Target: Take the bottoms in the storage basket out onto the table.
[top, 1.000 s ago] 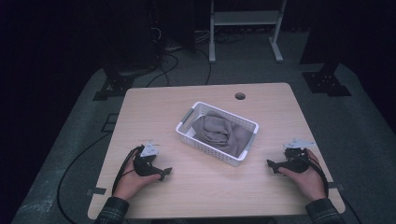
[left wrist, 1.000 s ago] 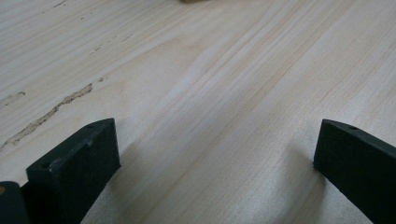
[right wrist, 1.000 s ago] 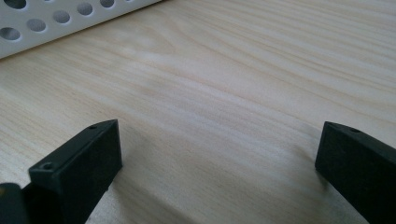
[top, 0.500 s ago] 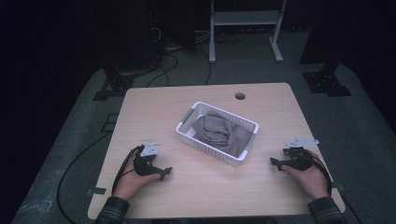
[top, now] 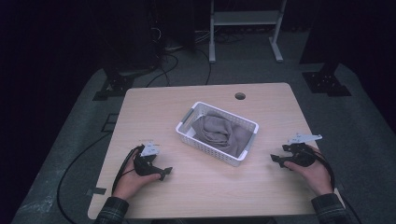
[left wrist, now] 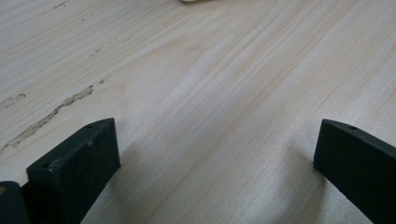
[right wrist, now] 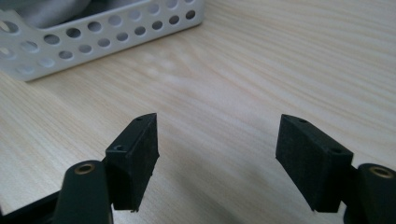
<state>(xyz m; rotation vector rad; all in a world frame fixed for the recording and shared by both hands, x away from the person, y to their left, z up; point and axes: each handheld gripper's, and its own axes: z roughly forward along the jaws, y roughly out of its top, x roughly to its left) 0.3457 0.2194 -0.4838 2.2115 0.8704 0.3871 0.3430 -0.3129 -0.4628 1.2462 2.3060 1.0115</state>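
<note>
Overhead and gripper-mounted views of a light wooden desk [top: 205, 186]. A white perforated plastic basket [top: 187, 122] stands near the middle of the desk, set at an angle to its edges, and holds a crumpled grey cloth [top: 219, 131] that lies wholly inside its walls. A round cable hole [top: 240, 96] pierces the desk beyond the basket, toward the far edge.

The left hand-held gripper [top: 164, 171] rests low over the desk on the near left side of the basket, well apart from it, its jaws pointing roughly toward the basket's near corner. In the left gripper view its jaws stand wide apart with bare wood between them; nothing is held.

The right hand-held gripper [top: 276, 159] lies on the near right side of the basket, near but clear of its short end, jaws pointing toward it. In the right gripper view its jaws have just been closing slightly, yet remain well apart and hold nothing; the basket's perforated wall [right wrist: 102, 35] and a fold of the cloth show beyond them.
</note>
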